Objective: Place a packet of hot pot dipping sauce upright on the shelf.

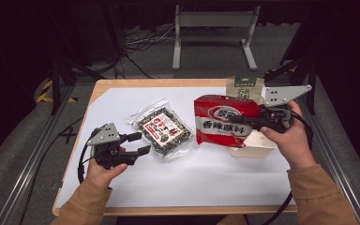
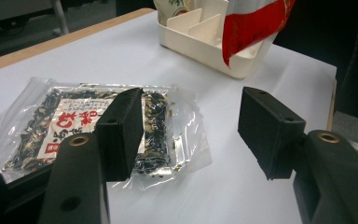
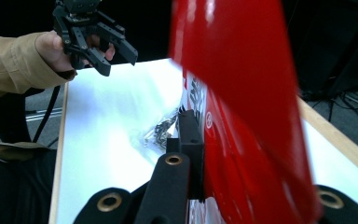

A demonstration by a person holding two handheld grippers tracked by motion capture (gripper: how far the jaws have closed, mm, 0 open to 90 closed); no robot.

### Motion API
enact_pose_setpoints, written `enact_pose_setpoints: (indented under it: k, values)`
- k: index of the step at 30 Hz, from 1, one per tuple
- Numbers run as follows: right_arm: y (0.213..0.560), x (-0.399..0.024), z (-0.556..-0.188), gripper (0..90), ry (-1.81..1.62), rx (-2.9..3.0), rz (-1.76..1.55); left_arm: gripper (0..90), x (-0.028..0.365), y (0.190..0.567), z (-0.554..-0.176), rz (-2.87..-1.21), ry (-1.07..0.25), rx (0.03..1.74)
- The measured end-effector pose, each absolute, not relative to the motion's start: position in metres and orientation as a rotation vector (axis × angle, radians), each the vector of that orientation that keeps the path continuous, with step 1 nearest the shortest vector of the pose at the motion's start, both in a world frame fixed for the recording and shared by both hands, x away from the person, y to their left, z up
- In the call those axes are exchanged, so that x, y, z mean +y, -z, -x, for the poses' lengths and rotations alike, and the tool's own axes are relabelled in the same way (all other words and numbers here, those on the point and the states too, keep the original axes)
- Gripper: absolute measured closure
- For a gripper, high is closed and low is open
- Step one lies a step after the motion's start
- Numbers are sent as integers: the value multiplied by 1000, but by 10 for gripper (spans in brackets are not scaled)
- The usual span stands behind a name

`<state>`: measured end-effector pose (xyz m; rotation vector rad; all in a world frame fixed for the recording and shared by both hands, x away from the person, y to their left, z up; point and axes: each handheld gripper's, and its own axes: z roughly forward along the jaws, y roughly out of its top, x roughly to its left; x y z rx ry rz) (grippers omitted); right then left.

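Observation:
A clear bag of dark dried food [image 1: 164, 130] with a red-and-white label lies flat on the white sheet. My left gripper [image 1: 139, 143] hovers just left of it, jaws open and empty. In the left gripper view the clear bag [image 2: 70, 121] lies beyond the left jaw of that gripper [image 2: 193, 112]. My right gripper [image 1: 238, 121] is shut on a red snack bag [image 1: 222, 123], holding it upright over a white divided box [image 1: 258, 149]. In the right gripper view the red bag [image 3: 242, 93] hides one jaw of the right gripper [image 3: 205, 140]. The left gripper [image 3: 116, 59] shows far off.
A beige-and-green packet [image 1: 245, 89] stands in the box's far compartment. The white sheet [image 1: 206, 183] covers a wooden table [image 1: 122, 83]. Metal rails run along both sides, and a stand [image 1: 213, 21] and cables lie on the floor behind.

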<state>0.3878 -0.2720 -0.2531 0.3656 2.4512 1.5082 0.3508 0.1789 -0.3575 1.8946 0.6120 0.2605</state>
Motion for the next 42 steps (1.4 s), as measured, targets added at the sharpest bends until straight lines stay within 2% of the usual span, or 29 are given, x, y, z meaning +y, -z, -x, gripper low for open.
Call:
enact_pose_setpoints:
  k: [8, 23, 42]
  values:
    - [247, -284, -400, 894, -1496, 2418, -378, 384, 186, 372, -356, -1898, -363, 662]
    - [239, -303, -425, 894, -1464, 2389, -402, 376, 196, 385, -363, -1875, -350, 681]
    - [244, -335, -457, 894, -1445, 2352, -450, 368, 210, 392, -351, -1879, -362, 737]
